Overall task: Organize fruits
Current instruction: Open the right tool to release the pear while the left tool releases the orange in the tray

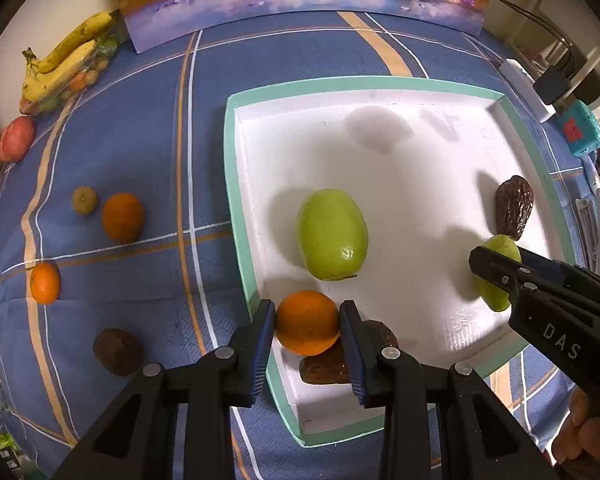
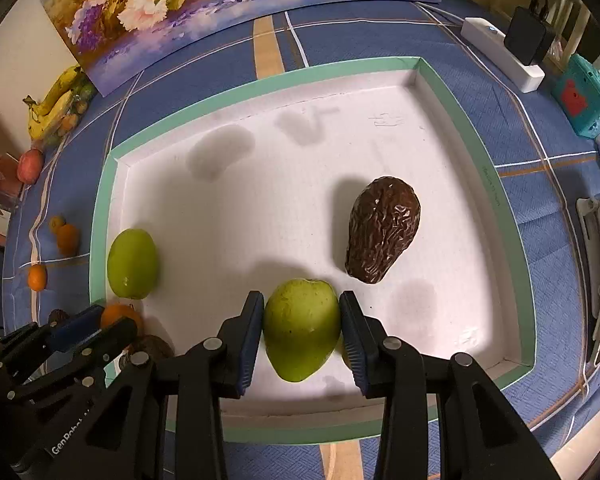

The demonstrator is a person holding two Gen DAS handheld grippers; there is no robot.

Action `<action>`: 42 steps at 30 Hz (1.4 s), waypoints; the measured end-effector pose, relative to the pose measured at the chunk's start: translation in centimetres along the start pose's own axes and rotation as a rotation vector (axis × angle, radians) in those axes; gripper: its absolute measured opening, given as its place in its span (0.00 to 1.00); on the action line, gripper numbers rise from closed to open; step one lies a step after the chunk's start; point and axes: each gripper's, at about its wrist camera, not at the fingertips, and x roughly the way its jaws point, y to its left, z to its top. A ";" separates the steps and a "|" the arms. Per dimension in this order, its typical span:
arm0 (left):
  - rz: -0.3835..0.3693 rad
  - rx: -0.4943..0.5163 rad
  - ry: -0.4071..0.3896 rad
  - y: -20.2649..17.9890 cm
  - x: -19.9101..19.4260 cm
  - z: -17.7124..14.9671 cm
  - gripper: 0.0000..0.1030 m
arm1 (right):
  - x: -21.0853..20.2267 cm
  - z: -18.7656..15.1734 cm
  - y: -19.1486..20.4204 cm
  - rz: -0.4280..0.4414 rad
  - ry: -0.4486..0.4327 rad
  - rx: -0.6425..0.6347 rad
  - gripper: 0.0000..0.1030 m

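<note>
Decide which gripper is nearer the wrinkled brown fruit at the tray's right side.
Right. The right gripper, holding a green fruit, sits just beside the brown fruit; the left gripper is across the tray.

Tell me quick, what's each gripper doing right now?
Left gripper: closed on an orange.
Right gripper: closed on a green fruit.

Both tools [image 1: 307, 344] [image 2: 302, 336] clamped, pointing downward.

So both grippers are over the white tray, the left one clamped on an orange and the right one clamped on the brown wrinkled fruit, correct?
Not quite. The right gripper is clamped on a green fruit; the brown wrinkled fruit lies free on the tray beyond it, as the right wrist view shows. The left gripper does hold the orange.
</note>
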 end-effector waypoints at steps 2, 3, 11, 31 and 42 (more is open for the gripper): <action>-0.002 -0.002 0.000 0.0 0.0 0.0 0.34 | 0.1 -0.1 -0.1 -0.001 -0.001 -0.001 0.39; -0.002 -0.002 0.001 -0.1 0.0 0.0 0.35 | 0.1 -0.1 -0.1 -0.001 -0.001 -0.002 0.39; -0.025 -0.017 0.007 0.8 -0.4 0.5 0.35 | 0.1 0.0 -0.1 -0.006 0.008 -0.006 0.39; -0.040 -0.099 -0.142 4.5 -6.1 1.0 0.40 | -4.7 0.8 1.5 -0.005 -0.137 -0.036 0.39; -0.032 -0.152 -0.138 5.9 -5.6 0.8 0.60 | -4.8 0.7 1.7 -0.004 -0.137 -0.050 0.39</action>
